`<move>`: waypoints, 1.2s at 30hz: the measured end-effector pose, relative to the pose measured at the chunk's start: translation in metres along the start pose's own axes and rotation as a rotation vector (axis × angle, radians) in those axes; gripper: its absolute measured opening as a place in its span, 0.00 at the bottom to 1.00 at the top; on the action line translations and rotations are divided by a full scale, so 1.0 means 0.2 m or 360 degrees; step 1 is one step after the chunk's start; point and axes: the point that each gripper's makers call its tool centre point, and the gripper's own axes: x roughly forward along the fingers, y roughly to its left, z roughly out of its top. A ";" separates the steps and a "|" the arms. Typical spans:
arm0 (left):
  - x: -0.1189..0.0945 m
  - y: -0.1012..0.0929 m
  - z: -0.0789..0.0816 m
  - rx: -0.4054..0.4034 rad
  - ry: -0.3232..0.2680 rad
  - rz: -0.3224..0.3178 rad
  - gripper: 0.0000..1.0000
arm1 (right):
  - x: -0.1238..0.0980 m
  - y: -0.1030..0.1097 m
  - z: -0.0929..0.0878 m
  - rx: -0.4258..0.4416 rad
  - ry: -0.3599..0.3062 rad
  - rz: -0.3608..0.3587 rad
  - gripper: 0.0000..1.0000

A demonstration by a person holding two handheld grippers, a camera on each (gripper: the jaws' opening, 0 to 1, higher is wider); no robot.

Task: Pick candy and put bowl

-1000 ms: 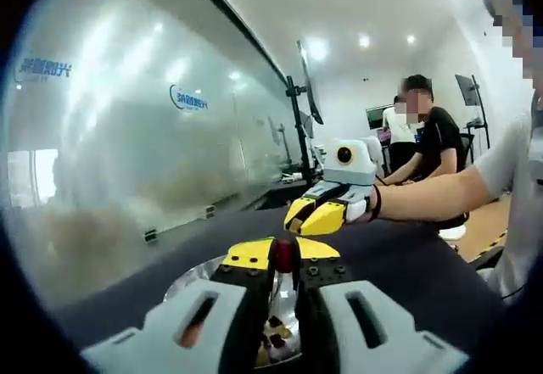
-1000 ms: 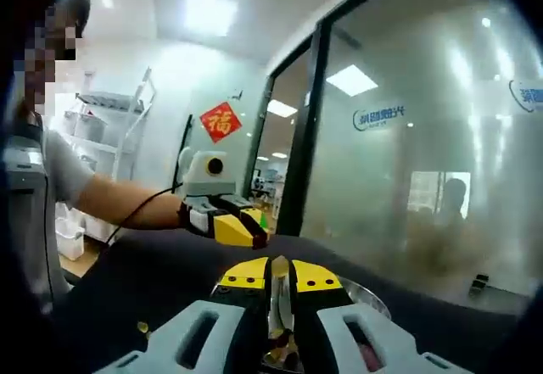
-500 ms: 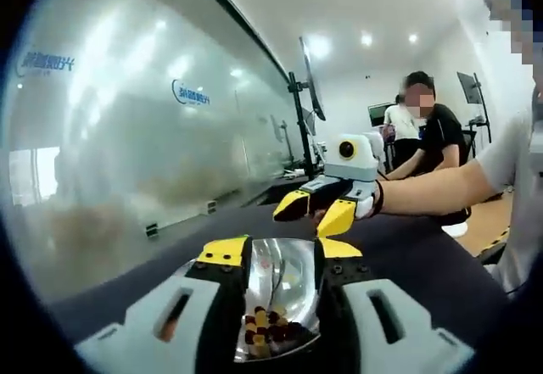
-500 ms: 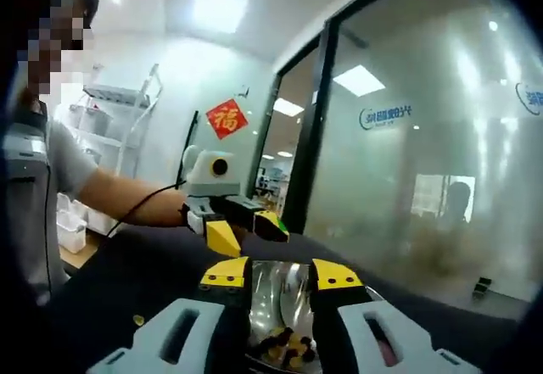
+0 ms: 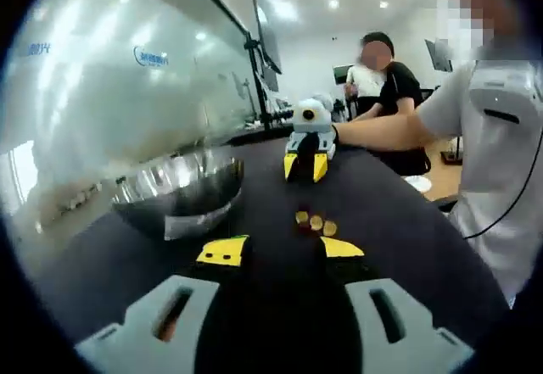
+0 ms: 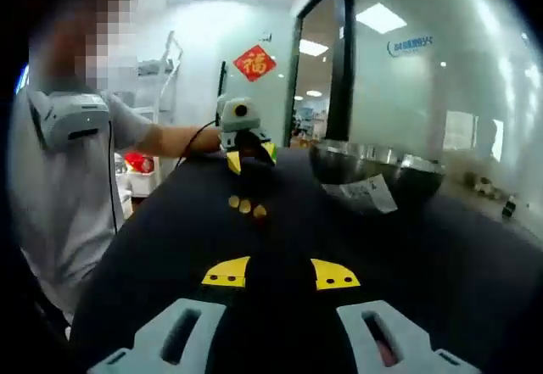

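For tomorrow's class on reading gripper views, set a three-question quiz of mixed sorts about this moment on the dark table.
1. True or false: the candies lie inside the steel bowl.
2. How many candies lie on the table? A) one B) three C) six
3. Fill in: both the left gripper and the right gripper have their jaws ____.

Key: 1 false, they lie on the table beside the bowl; 2 B; 3 open.
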 end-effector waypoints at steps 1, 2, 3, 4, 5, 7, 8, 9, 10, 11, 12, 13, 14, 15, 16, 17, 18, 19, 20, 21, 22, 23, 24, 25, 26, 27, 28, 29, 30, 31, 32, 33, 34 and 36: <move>0.02 -0.01 -0.01 -0.0004 0.0005 0.0000 0.22 | 0.01 0.00 0.06 -0.0015 -0.0063 -0.0001 0.20; 0.04 -0.04 -0.03 0.0048 0.0023 -0.0013 0.22 | 0.03 0.02 0.07 -0.0009 -0.0071 0.0027 0.20; 0.06 -0.05 -0.03 0.0119 0.0033 -0.0024 0.22 | 0.05 0.04 0.06 0.0007 -0.0058 0.0067 0.20; 0.07 -0.05 -0.01 0.0084 0.0004 -0.0025 0.21 | 0.07 0.04 0.03 -0.0011 -0.0008 0.0072 0.20; 0.08 -0.05 0.00 0.0080 0.0003 -0.0034 0.20 | 0.07 0.03 0.07 0.0011 -0.0046 0.0069 0.20; 0.12 -0.05 0.00 0.0079 -0.0009 -0.0065 0.20 | 0.11 0.03 0.07 0.0017 -0.0031 0.0092 0.20; 0.14 -0.04 0.01 0.0052 -0.0009 -0.0078 0.20 | 0.13 0.04 0.08 0.0025 -0.0031 0.0103 0.20; 0.17 -0.04 0.01 0.0027 0.0000 -0.0085 0.20 | 0.15 0.04 0.09 0.0033 -0.0030 0.0117 0.20; 0.20 -0.04 0.02 0.0031 0.0000 -0.0093 0.20 | 0.18 0.04 0.10 0.0032 -0.0028 0.0128 0.20; 0.24 -0.05 0.03 0.0038 0.0000 -0.0113 0.19 | 0.20 0.04 0.11 0.0030 -0.0027 0.0141 0.20; 0.27 -0.06 0.04 0.0042 -0.0003 -0.0127 0.18 | 0.23 0.05 0.12 0.0024 -0.0026 0.0154 0.20; 0.29 -0.07 0.04 0.0044 -0.0005 -0.0141 0.18 | 0.27 0.05 0.13 0.0019 -0.0030 0.0172 0.20; 0.30 -0.08 0.05 0.0044 -0.0006 -0.0154 0.15 | 0.29 0.06 0.14 0.0006 -0.0029 0.0188 0.19; 0.31 -0.09 0.05 0.0050 -0.0008 -0.0172 0.13 | 0.31 0.07 0.15 -0.0011 -0.0032 0.0201 0.19; 0.32 -0.10 0.06 0.0060 -0.0007 -0.0184 0.11 | 0.33 0.08 0.16 -0.0014 -0.0034 0.0207 0.17; 0.33 -0.11 0.06 0.0065 -0.0006 -0.0198 0.09 | 0.35 0.09 0.17 -0.0022 -0.0037 0.0224 0.11; 0.33 -0.11 0.06 0.0066 -0.0006 -0.0205 0.07 | 0.36 0.10 0.17 -0.0040 -0.0039 0.0228 0.06; 0.33 -0.12 0.06 0.0074 -0.0007 -0.0211 0.05 | 0.36 0.09 0.18 -0.0114 -0.0050 0.0207 0.04; 0.33 -0.12 0.06 0.0079 -0.0008 -0.0215 0.04 | 0.36 0.09 0.17 -0.0089 -0.0052 0.0212 0.04; 0.33 -0.12 0.06 0.0083 -0.0009 -0.0214 0.03 | 0.36 0.09 0.17 -0.0070 -0.0054 0.0215 0.04; 0.32 -0.12 0.06 0.0079 -0.0012 -0.0210 0.02 | 0.36 0.09 0.17 -0.0067 -0.0055 0.0213 0.04; 0.32 -0.12 0.06 0.0076 -0.0014 -0.0210 0.02 | 0.35 0.10 0.17 -0.0072 -0.0059 0.0209 0.04; 0.32 -0.12 0.06 0.0080 -0.0015 -0.0210 0.02 | 0.35 0.10 0.17 -0.0080 -0.0062 0.0203 0.04; 0.32 -0.12 0.06 0.0083 -0.0016 -0.0211 0.02 | 0.35 0.10 0.17 -0.0081 -0.0065 0.0199 0.04; 0.32 -0.12 0.06 0.0084 -0.0019 -0.0211 0.01 | 0.35 0.09 0.17 -0.0082 -0.0068 0.0196 0.04; 0.32 -0.12 0.06 0.0086 -0.0020 -0.0210 0.01 | 0.35 0.09 0.17 -0.0084 -0.0070 0.0194 0.04; 0.32 -0.12 0.06 0.0088 -0.0022 -0.0208 0.01 | 0.35 0.09 0.17 -0.0085 -0.0070 0.0194 0.04; 0.32 -0.12 0.06 0.0092 -0.0024 -0.0206 0.01 | 0.35 0.09 0.17 -0.0084 -0.0072 0.0193 0.04; 0.32 -0.12 0.06 0.0095 -0.0026 -0.0201 0.01 | 0.35 0.09 0.17 -0.0079 -0.0073 0.0191 0.04; 0.32 -0.12 0.06 0.0096 -0.0026 -0.0199 0.01 | 0.36 0.09 0.17 -0.0077 -0.0074 0.0188 0.04; 0.32 -0.12 0.06 0.0094 -0.0026 -0.0196 0.01 | 0.36 0.09 0.18 -0.0077 -0.0073 0.0184 0.04; 0.32 -0.12 0.06 0.0095 -0.0024 -0.0196 0.01 | 0.36 0.09 0.18 -0.0083 -0.0074 0.0182 0.04; 0.32 -0.12 0.06 0.0101 -0.0024 -0.0194 0.01 | 0.36 0.09 0.18 -0.0087 -0.0075 0.0180 0.04; 0.30 -0.11 0.08 0.0105 -0.0039 -0.0171 0.01 | 0.34 0.08 0.18 -0.0121 -0.0070 0.0153 0.04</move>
